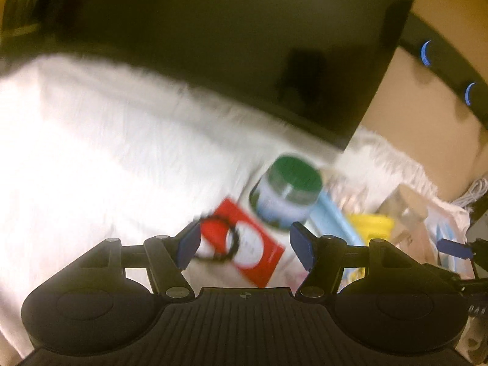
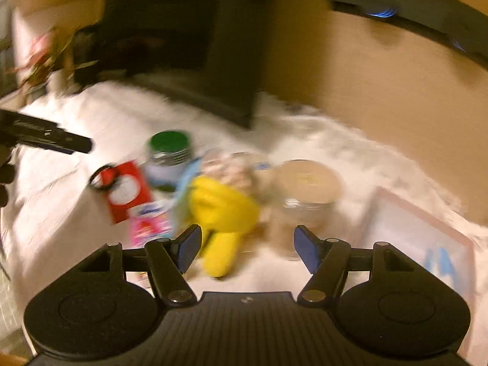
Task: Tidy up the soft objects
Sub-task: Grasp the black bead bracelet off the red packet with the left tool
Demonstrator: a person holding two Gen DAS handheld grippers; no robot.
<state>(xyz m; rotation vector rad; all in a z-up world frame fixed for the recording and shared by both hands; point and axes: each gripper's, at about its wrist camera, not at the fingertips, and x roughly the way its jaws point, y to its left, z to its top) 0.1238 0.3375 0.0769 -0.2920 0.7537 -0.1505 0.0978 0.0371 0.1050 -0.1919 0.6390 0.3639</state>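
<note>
Both views are blurred. My left gripper (image 1: 245,245) is open and empty above a red packet (image 1: 256,253) with a black hair tie (image 1: 218,239) lying on it. A green-lidded jar (image 1: 288,190) stands just beyond. My right gripper (image 2: 247,248) is open and empty, just short of a yellow soft object (image 2: 221,210) and a clear jar with a tan lid (image 2: 305,195). The red packet (image 2: 126,193), hair tie (image 2: 102,178), green-lidded jar (image 2: 169,158) and a pink packet (image 2: 149,224) lie to its left. The left gripper's fingers (image 2: 73,143) show at the far left.
Everything lies on a white fringed cloth (image 1: 91,152). A black monitor (image 1: 231,45) stands at the back. A pink-edged white tray (image 2: 421,238) lies at the right. A light blue item (image 1: 332,216) and the yellow object (image 1: 370,225) lie right of the green-lidded jar.
</note>
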